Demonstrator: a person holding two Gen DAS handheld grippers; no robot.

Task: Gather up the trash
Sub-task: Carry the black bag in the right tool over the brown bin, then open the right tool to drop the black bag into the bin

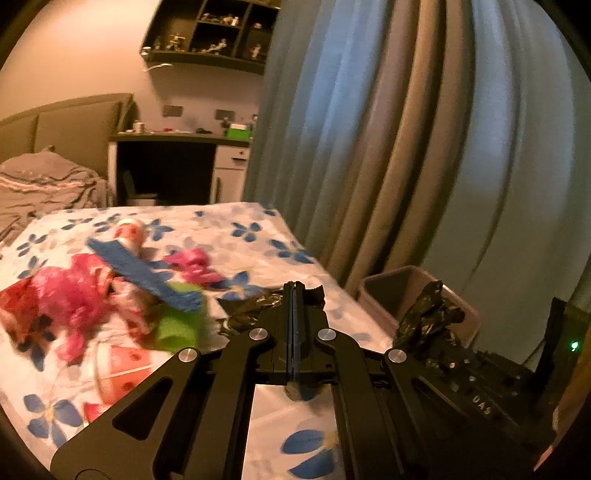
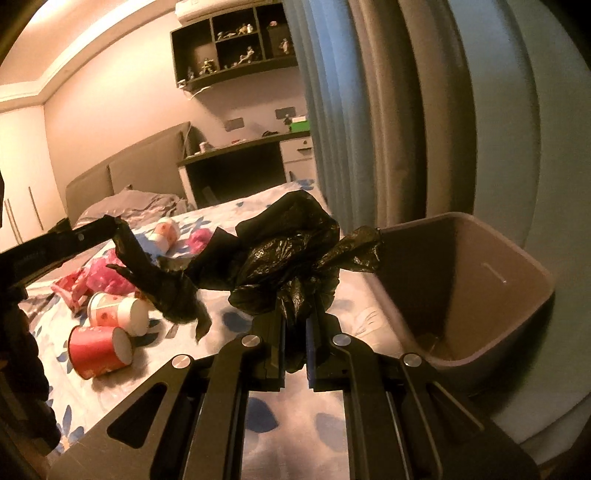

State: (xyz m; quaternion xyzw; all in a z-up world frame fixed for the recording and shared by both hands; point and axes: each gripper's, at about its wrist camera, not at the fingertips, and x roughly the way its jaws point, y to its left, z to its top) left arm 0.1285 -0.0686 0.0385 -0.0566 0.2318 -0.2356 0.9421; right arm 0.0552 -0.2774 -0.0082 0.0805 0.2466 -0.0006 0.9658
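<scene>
A black plastic trash bag [image 2: 280, 251] hangs stretched above the bed between both grippers. My right gripper [image 2: 294, 325] is shut on one bunched end of it. My left gripper [image 1: 294, 291] is shut on the other edge [image 1: 255, 306]; it also shows in the right wrist view [image 2: 114, 225]. Trash lies on the floral bedsheet [image 1: 240, 225]: pink wrappers [image 1: 74, 291], a blue strip [image 1: 136, 269], a green piece [image 1: 181, 328], red and white paper cups [image 2: 99, 350]. A brown bin [image 2: 480, 295] stands at the bed's right edge, empty as far as I see.
Grey and blue curtains [image 1: 369, 129] hang close behind the bin. A desk [image 1: 177, 140] and a wall shelf [image 1: 210, 33] stand beyond the bed. A grey pillow and blanket [image 1: 44, 181] lie at the headboard.
</scene>
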